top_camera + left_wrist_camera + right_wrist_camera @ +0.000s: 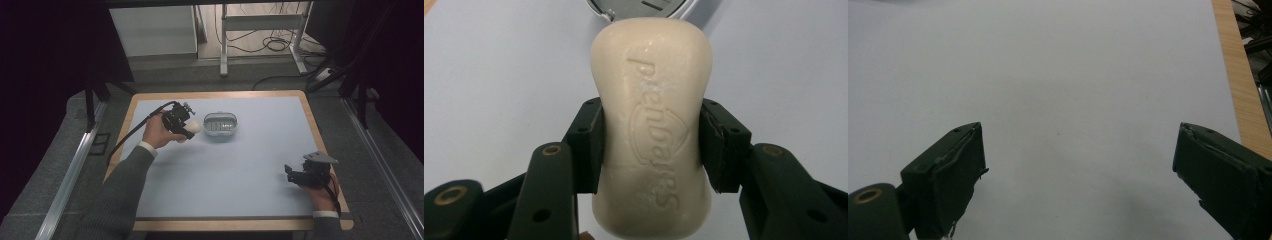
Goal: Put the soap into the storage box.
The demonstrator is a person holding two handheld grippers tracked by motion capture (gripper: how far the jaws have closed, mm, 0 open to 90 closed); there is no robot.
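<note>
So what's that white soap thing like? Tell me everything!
The soap bar is creamy white, smooth and rounded, narrower at its waist, with raised letters pressed into its top face. It looks whole and dry. The left gripper pinches it at the waist, both black pads pressing its sides, holding it above the pale blue table beside the grey soap dish.
</note>
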